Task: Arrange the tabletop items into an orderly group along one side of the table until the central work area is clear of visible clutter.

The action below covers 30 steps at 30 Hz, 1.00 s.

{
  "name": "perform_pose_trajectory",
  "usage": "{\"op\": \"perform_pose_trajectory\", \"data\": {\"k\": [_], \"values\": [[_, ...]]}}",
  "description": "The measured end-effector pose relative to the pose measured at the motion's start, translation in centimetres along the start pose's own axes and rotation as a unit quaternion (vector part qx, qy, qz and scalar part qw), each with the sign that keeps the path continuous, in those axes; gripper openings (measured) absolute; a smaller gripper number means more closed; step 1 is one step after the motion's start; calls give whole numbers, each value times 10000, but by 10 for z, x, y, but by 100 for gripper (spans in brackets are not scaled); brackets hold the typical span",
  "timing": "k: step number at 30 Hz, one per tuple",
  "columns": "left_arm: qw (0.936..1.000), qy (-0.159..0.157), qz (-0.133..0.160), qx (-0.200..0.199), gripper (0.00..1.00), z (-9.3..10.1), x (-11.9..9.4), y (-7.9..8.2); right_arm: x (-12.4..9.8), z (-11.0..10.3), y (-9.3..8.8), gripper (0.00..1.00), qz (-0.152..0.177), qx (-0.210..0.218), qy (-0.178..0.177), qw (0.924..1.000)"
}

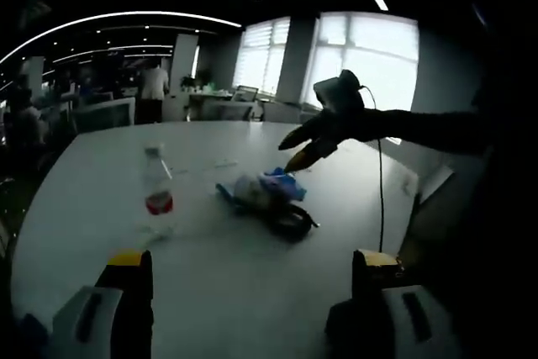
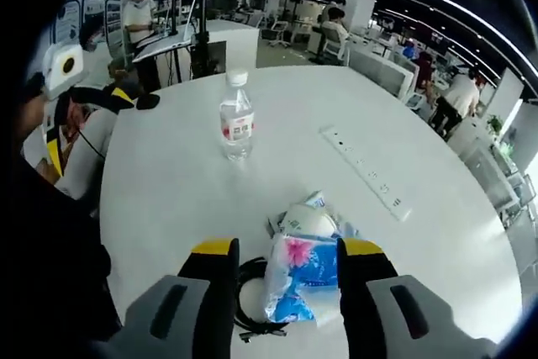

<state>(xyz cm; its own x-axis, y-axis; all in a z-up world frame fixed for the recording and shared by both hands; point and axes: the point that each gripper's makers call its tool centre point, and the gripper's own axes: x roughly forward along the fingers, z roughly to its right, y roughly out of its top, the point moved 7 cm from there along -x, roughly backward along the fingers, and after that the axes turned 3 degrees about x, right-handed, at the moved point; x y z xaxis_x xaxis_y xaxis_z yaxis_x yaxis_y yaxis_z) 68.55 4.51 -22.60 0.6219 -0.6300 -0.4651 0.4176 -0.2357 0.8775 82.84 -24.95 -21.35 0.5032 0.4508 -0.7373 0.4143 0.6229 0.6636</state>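
The white tabletop point(image 2: 437, 292) carries a bottle point(image 2: 237, 119) standing upright, well apart from a blue packet point(image 2: 298, 279) mid-table. The right tool point(image 2: 286, 250) is open around that packet; the left tool point(image 1: 252, 262) gapes, holding nothing.

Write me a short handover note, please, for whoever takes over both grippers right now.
Left gripper: open, empty, held back above the table.
Right gripper: open, jaws either side of the blue packet, not closed on it.
Things: bottle upright mid-table; packet, white wad and black cable in a pile; power strip lying flat to the right in the right gripper view.
Done: nothing grouped at an edge yet.
Left: move everything to one side.
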Motion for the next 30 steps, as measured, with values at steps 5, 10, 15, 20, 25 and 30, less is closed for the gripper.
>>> {"op": "perform_pose_trajectory", "data": {"k": [5,10,15,20,25,30], "values": [[9997,14,9,239,94,5,6,10,-5,6,-2,42,25,34,-47,10000],[9996,-65,28,282,94,9,15,18,-10,11,-9,42,32,59,-89,9999],[9993,-183,-27,335,93,25,27,29,-16,19,-17,42,38,164,-186,9997],[9981,-368,-126,468,91,41,44,37,-23,24,-26,42,53,271,-272,9993],[9966,-575,-174,558,89,53,60,44,-30,31,-37,42,91,468,-364,9982],[9948,-767,-208,644,86,58,75,51,-37,34,-50,42,110,667,-435,9968]]}}
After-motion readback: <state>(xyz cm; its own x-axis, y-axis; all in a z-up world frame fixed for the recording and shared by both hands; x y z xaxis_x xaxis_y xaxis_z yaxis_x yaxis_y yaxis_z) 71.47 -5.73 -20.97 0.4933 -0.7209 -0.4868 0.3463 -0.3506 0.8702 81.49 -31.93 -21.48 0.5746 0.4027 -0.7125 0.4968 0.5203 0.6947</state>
